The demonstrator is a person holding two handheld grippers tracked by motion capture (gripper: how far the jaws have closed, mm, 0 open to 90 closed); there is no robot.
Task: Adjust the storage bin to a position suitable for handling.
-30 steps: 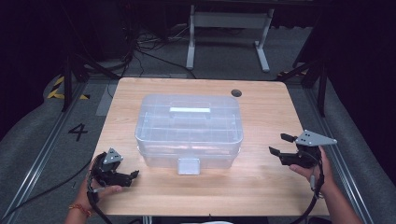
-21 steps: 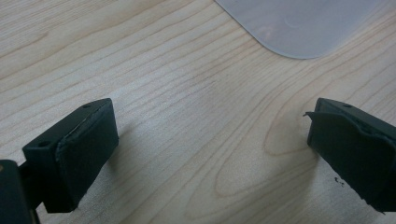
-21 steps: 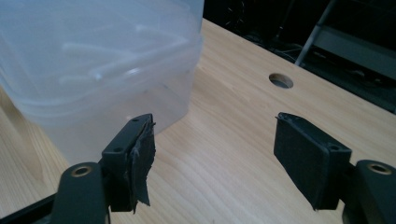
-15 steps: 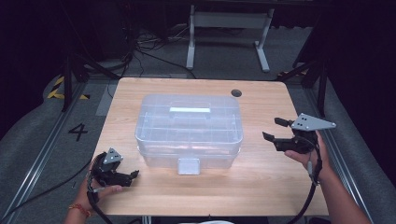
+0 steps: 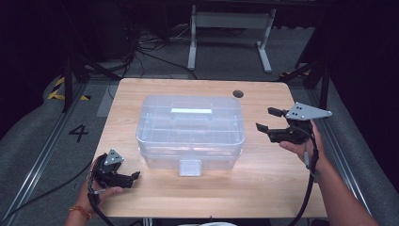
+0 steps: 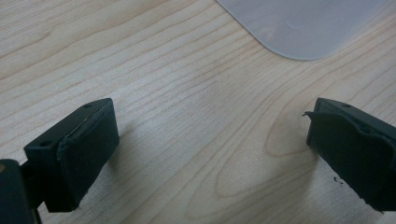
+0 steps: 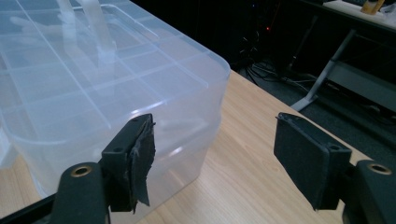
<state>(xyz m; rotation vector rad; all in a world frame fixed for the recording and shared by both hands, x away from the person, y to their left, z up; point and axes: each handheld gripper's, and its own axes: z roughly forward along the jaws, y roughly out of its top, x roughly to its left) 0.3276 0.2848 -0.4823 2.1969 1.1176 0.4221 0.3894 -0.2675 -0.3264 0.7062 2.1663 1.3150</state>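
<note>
Left gripper [image 5: 133, 176] fingers spread wide and empty low over the near-left of the wooden table [image 5: 263, 188], right gripper [image 5: 269, 120] gaping too, nothing held, raised beside the lidded clear plastic storage box [image 5: 190, 129] mid-table

Clear box [image 5: 190, 130] mid-table [image 5: 263, 188], seemingly bare margins

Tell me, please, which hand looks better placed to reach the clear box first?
Probably the right. The right tongs are raised, open and aimed at the clear box's side. The left tongs, also open, sit low at the table's near edge, facing bare wood.
</note>
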